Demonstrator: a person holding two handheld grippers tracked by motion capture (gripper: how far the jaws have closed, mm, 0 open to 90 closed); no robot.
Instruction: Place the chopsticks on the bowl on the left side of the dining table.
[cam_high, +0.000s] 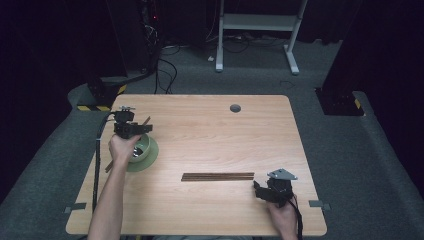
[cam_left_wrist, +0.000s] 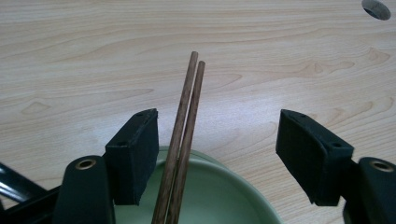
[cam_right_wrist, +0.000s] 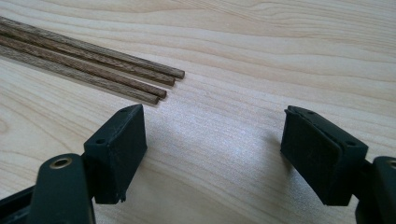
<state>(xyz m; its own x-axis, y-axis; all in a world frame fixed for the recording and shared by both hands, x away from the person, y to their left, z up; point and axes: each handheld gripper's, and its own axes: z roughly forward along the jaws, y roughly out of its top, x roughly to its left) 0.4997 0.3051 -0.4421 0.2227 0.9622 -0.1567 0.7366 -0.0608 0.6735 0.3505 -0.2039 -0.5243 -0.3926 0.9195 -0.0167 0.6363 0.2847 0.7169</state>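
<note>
We see a pair of brown chopsticks (cam_left_wrist: 183, 140) lying across a pale green bowl (cam_left_wrist: 219, 196) at the left of the high view, their tips reaching out over the rim above the wooden worktop (cam_high: 215, 125). In the left gripper view they run up the middle of the frame, close beside the left-hand jaw; whether they touch it we cannot tell. They stand clear of the right-hand one. The left gripper (cam_left_wrist: 217, 140) is released, its jaws spread wide above the bowl with nothing pressed between the pads. In the high view the bowl (cam_high: 141, 149) sits on a green saucer (cam_high: 150, 160) near the left edge of the worktop, with the left gripper (cam_high: 131, 127) over it.

Lower centre in the high view, we see a bundle of chopsticks (cam_high: 217, 176) lying flat and level across the worktop. The right gripper (cam_high: 267, 192) sits just to the right of their ends, in the lower right of the frame. In the right gripper view those chopsticks (cam_right_wrist: 88, 70) lie at the upper left, their ends just beyond the left-hand jaw. The right gripper (cam_right_wrist: 212, 135) is likewise released, its jaws wide over bare wood.

A round grey grommet (cam_high: 235, 108) marks the worktop's far side.
</note>
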